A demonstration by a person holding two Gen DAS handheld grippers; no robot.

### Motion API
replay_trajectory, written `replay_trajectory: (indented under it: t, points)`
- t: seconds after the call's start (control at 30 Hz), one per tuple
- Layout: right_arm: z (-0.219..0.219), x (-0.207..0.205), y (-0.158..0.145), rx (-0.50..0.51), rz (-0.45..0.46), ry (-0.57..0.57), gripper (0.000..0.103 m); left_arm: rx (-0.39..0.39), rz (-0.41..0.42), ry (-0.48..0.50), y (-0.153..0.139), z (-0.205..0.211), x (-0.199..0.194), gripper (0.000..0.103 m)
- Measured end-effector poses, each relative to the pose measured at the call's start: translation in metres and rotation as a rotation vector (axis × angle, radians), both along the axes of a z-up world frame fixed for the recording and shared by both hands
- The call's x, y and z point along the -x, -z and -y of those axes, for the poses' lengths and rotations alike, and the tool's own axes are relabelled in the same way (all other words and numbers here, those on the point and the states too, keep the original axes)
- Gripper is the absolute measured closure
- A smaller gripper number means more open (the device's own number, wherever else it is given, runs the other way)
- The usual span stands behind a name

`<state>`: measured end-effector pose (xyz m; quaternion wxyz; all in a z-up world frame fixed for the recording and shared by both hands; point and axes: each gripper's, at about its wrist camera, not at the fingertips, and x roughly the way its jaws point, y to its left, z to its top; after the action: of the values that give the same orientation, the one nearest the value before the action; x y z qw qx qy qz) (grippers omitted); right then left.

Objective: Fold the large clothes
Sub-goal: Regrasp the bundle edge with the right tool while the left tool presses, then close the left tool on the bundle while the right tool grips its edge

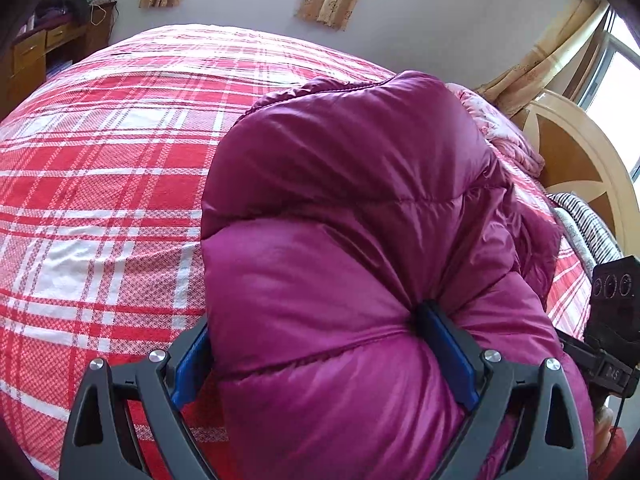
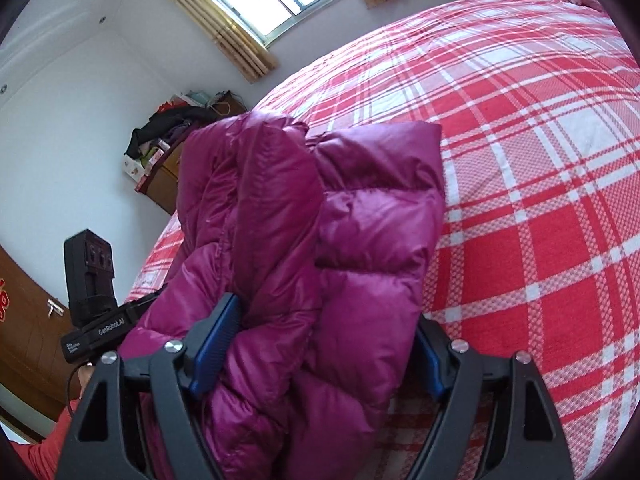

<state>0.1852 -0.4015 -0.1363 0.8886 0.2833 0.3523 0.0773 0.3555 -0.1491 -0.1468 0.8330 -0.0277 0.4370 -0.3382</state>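
Left claw (image 1: 316, 344) is clenched on the jacket (image 1: 360, 200), blue pads sunk into the puffy quilting, one on the left edge, the other buried in a fold. Right claw (image 2: 320, 344) grips the same jacket (image 2: 320, 220) across a thick bunch, jaws spread wide because the padding fills them. The jacket sits bundled on the near side of the bed (image 1: 100, 160), magenta against the red plaid cover.

Handling, by my read: light for its bulk, very soft, springy, and that shiny shell looks slippery, so a shallow pinch could slide off. Best hold is deep across a stitched seam or a doubled edge, where the fill is thinnest. Expect it to puff back open once let go.

Writing: the other claw's body (image 2: 108, 330), seen from the right wrist, reads "GenRobot.AI"; the smaller print beside it is too small to read.
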Motion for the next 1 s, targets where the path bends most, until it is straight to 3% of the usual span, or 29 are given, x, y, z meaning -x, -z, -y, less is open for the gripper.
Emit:
replay_trajectory:
  t: [0.1, 0.2, 0.37, 0.47, 0.5, 0.57, 0.63, 0.7, 0.73, 0.87, 0.93, 1.0]
  points:
    - [-0.012, -0.009, -0.001, 0.040, -0.019, -0.075, 0.022, -0.023, 0.005, 0.008, 0.000, 0.004, 0.004, 0.008]
    - [-0.008, -0.011, 0.002, 0.014, -0.009, -0.067, 0.023, -0.019, 0.008, 0.008, -0.001, 0.008, 0.004, 0.008]
    - [-0.004, -0.011, 0.004, -0.007, 0.003, -0.063, 0.023, 0.037, 0.002, 0.018, 0.001, 0.001, 0.003, 0.009]
    - [-0.001, -0.010, 0.006, -0.023, 0.007, -0.064, 0.034, 0.036, 0.010, 0.023, 0.001, 0.001, 0.004, 0.011]
    - [0.005, -0.007, 0.009, -0.069, 0.019, -0.074, 0.043, 0.039, 0.010, 0.025, 0.001, 0.000, 0.005, 0.013]
    - [0.020, 0.002, 0.019, -0.271, 0.075, -0.109, 0.054, 0.056, 0.000, 0.030, 0.001, -0.003, 0.005, 0.013]
    - [0.041, 0.009, 0.031, -0.469, 0.114, -0.091, 0.053, 0.077, -0.010, 0.033, 0.002, -0.007, 0.003, 0.013]
    - [0.048, 0.012, 0.037, -0.552, 0.139, -0.074, 0.046, 0.090, -0.017, 0.032, 0.003, -0.010, 0.002, 0.013]
    - [0.044, 0.011, 0.034, -0.529, 0.140, -0.084, 0.043, 0.090, -0.017, 0.032, 0.003, -0.010, 0.003, 0.013]
    - [0.008, 0.004, 0.010, -0.285, 0.140, -0.175, 0.007, 0.092, -0.016, 0.035, 0.003, -0.012, 0.004, 0.013]
    - [-0.009, -0.002, 0.007, -0.144, 0.082, -0.178, 0.006, 0.092, -0.016, 0.036, 0.002, -0.012, 0.004, 0.013]
    - [-0.008, -0.002, 0.007, -0.132, 0.074, -0.169, 0.011, 0.091, -0.014, 0.035, 0.003, -0.014, 0.003, 0.013]
